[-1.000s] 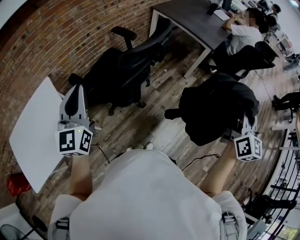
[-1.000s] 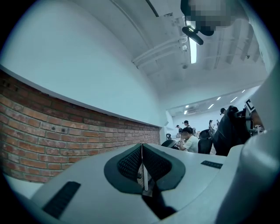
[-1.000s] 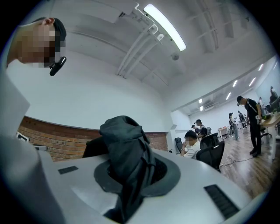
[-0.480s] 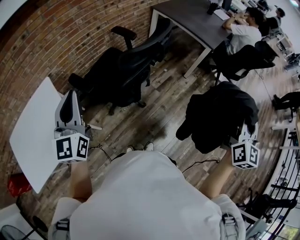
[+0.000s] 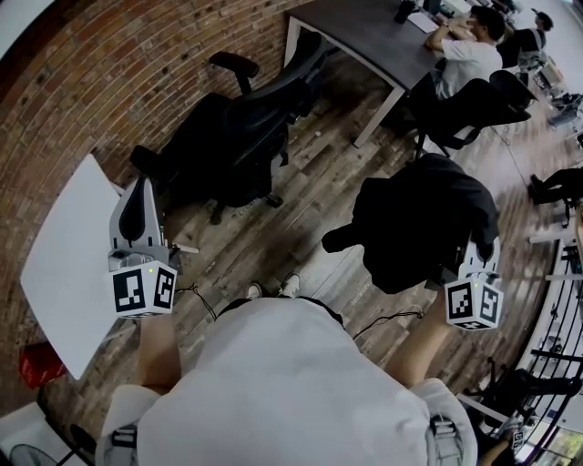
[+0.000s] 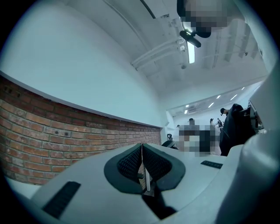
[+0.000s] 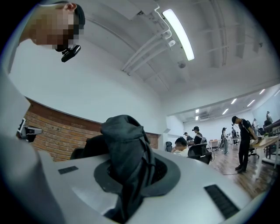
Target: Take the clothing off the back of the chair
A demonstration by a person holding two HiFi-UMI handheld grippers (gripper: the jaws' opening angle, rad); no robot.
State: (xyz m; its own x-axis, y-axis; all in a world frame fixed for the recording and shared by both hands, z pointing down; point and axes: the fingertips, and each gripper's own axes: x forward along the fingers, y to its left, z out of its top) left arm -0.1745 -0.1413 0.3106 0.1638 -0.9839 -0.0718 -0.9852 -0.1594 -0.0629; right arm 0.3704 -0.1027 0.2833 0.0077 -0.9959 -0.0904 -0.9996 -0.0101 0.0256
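Note:
The black clothing (image 5: 426, 218) hangs bunched in the air above the wooden floor, clear of the black office chair (image 5: 246, 127) that stands by the brick wall. My right gripper (image 5: 473, 250) is shut on the garment's right side; in the right gripper view the dark fabric (image 7: 127, 148) fills the space between the jaws and hides the pads. A loose fold of it sticks out to the left. My left gripper (image 5: 139, 185) is held out level at the left near the white table, its jaws shut with nothing between them (image 6: 142, 164).
A white table (image 5: 64, 264) lies under my left arm. A dark desk (image 5: 364, 27) stands at the back, with a seated person (image 5: 465, 59) and another black chair (image 5: 469, 105). A cable (image 5: 196, 296) runs across the floor by my feet.
The right gripper has shifted slightly sideways with the garment, which has swung and changed shape, its loose fold now pointing left. The left gripper has hardly moved.

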